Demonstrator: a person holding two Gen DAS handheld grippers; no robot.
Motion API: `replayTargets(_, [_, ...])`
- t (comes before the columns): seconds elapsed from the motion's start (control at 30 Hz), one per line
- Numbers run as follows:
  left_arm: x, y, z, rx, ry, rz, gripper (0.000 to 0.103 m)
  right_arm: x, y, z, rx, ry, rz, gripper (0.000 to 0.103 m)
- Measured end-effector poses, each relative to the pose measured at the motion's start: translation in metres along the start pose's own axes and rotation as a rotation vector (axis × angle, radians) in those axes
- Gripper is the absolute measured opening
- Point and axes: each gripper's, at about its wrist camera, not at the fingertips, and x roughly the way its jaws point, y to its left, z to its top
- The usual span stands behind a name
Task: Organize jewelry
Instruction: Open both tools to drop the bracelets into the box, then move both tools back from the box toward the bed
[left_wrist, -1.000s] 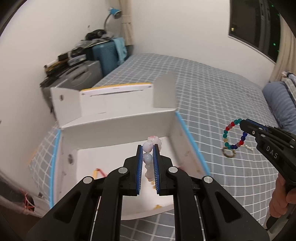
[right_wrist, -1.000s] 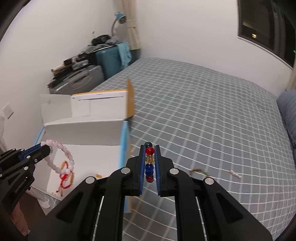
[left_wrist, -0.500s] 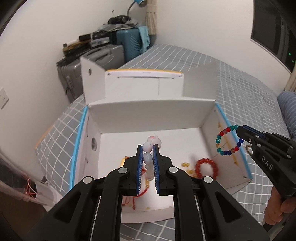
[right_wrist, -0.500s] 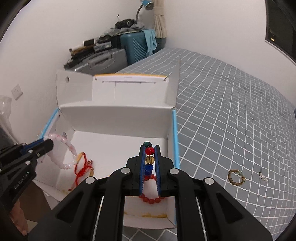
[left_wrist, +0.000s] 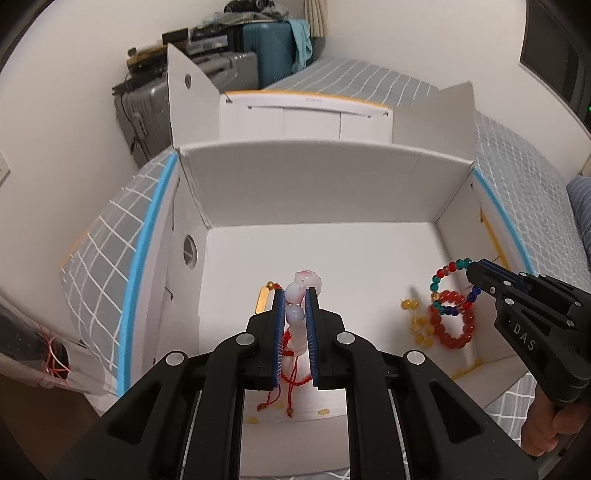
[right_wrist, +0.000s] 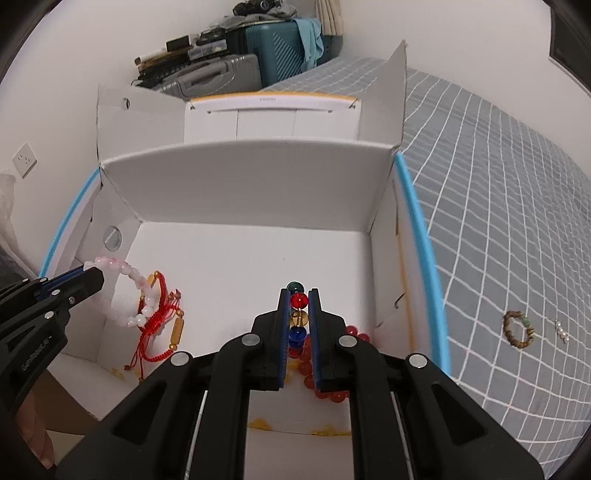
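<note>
An open white cardboard box (left_wrist: 317, 184) (right_wrist: 251, 184) stands on the bed. My left gripper (left_wrist: 295, 295) is shut on a pale pink bead bracelet (left_wrist: 295, 314) (right_wrist: 125, 291) and holds it over the box's left part. My right gripper (right_wrist: 298, 295) is shut on a multicoloured bead bracelet (right_wrist: 298, 317) (left_wrist: 448, 291) over the box's right part. On the box floor lie a red cord bracelet (right_wrist: 159, 325), a red bead bracelet (left_wrist: 452, 325) and yellow beads (left_wrist: 417, 321).
A brown bead bracelet (right_wrist: 519, 328) and a small pearl piece (right_wrist: 561, 330) lie on the grey checked bedspread right of the box. Suitcases (left_wrist: 236, 74) and clutter stand against the far wall. The box flaps stand upright at the back.
Both grippers moved forward and left from beside the box to over its inside, each still holding its bracelet. The box floor and its jewelry came into view.
</note>
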Motion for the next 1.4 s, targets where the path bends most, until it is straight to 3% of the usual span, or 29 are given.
replayTargets(0.2, [0.017, 0.002, -0.007, 0.001, 0.030, 0.012, 0.010, 0.017, 0.003, -0.006, -0.005, 0.039, -0.013, 0.009])
replayTargets(0.6, [0.021, 0.003, -0.009, -0.002, 0.040, 0.019, 0.013, 0.016, 0.006, -0.005, -0.010, 0.030, -0.022, 0.010])
replayTargets(0.63, [0.019, 0.003, -0.009, -0.003, 0.035, 0.017, 0.012, 0.015, 0.006, -0.006, -0.010, 0.027, -0.021, 0.012])
replayTargets(0.7, [0.015, 0.004, -0.008, -0.002, 0.028, 0.016, 0.016, 0.009, 0.005, -0.006, -0.004, 0.012, -0.014, 0.029])
replayTargets(0.77, [0.008, 0.002, -0.008, -0.002, 0.011, 0.014, 0.033, -0.002, 0.003, -0.004, -0.001, -0.015, -0.008, 0.039])
replayTargets(0.83, [0.001, 0.000, -0.006, -0.007, -0.013, 0.013, 0.041, -0.013, 0.001, -0.002, -0.005, -0.047, -0.009, 0.049])
replayTargets(0.9, [-0.006, -0.005, -0.003, -0.001, -0.043, 0.010, 0.049, -0.025, -0.005, 0.000, -0.005, -0.087, -0.010, 0.068])
replayTargets(1.13, [-0.024, -0.040, 0.009, 0.035, -0.104, -0.026, 0.068, -0.058, -0.050, 0.002, 0.023, -0.168, -0.070, 0.083])
replayTargets(1.4, [-0.029, -0.105, 0.019, 0.111, -0.141, -0.080, 0.086, -0.080, -0.138, -0.012, 0.139, -0.197, -0.187, 0.092])
